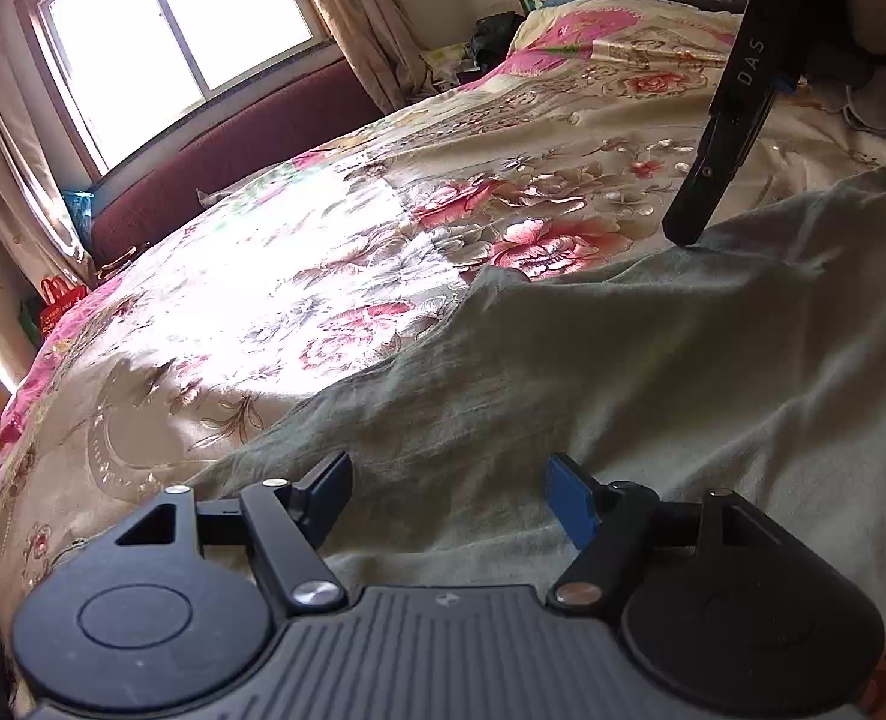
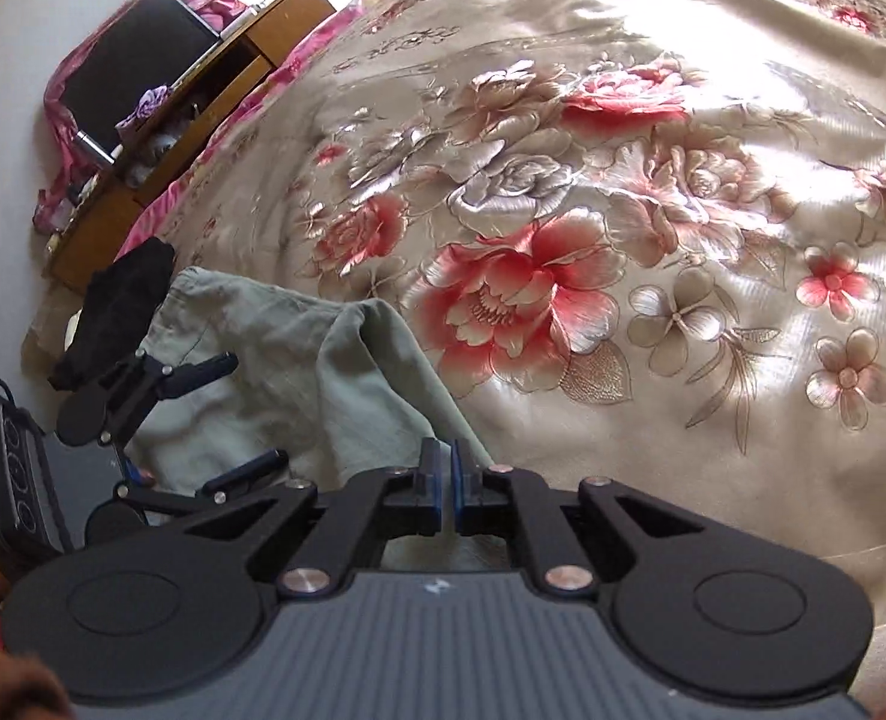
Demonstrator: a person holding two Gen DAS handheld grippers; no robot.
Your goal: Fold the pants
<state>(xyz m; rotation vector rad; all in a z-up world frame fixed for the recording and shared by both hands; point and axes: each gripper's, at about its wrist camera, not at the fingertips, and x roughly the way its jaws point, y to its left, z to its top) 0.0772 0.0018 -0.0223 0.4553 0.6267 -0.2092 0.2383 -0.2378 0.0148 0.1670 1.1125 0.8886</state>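
Pants on floral bedspread; wooden cabinet beside bed

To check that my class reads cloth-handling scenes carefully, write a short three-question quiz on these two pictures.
1. True or false: the left tool has its jaws standing apart.
2. What do the pants lie on? A) a flowered bedspread B) a wooden table C) a bare floor
3. Which tool is shut, left or right?

Key: 1 true; 2 A; 3 the right tool.
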